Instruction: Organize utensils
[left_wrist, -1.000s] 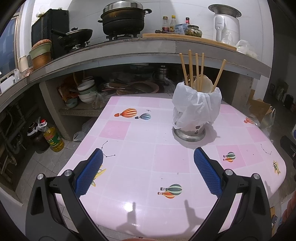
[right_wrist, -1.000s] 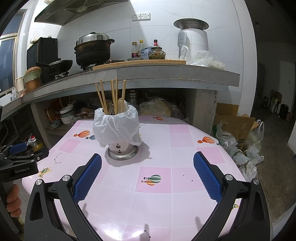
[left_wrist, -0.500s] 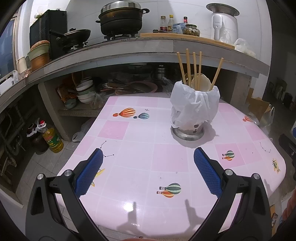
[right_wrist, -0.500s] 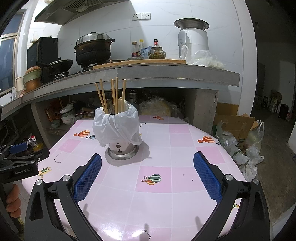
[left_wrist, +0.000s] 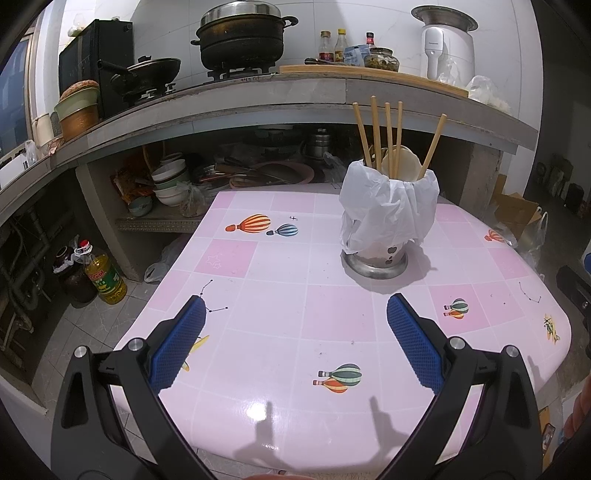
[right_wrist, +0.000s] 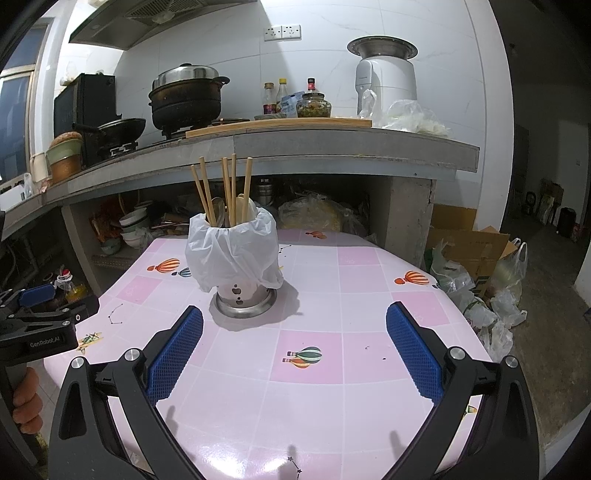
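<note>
Both claws hang wide open and empty over the pink table (left_wrist: 280, 325). The left gripper (left_wrist: 295, 325) has edged slightly nearer the bag-lined utensil holder (left_wrist: 388, 218), upper right of centre in its frame; the right gripper (right_wrist: 294, 325) has not moved. Five chopsticks (left_wrist: 376, 136) stand inside, so sorting looks nearly finished.

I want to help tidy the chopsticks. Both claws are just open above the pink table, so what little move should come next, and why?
Probably ease the right gripper forward toward the holder. It is open and empty, and the chopsticks already stand in that bag-lined holder, just ahead and slightly left of it. The left gripper is open and empty too, but the holder sits off to its right.
</note>
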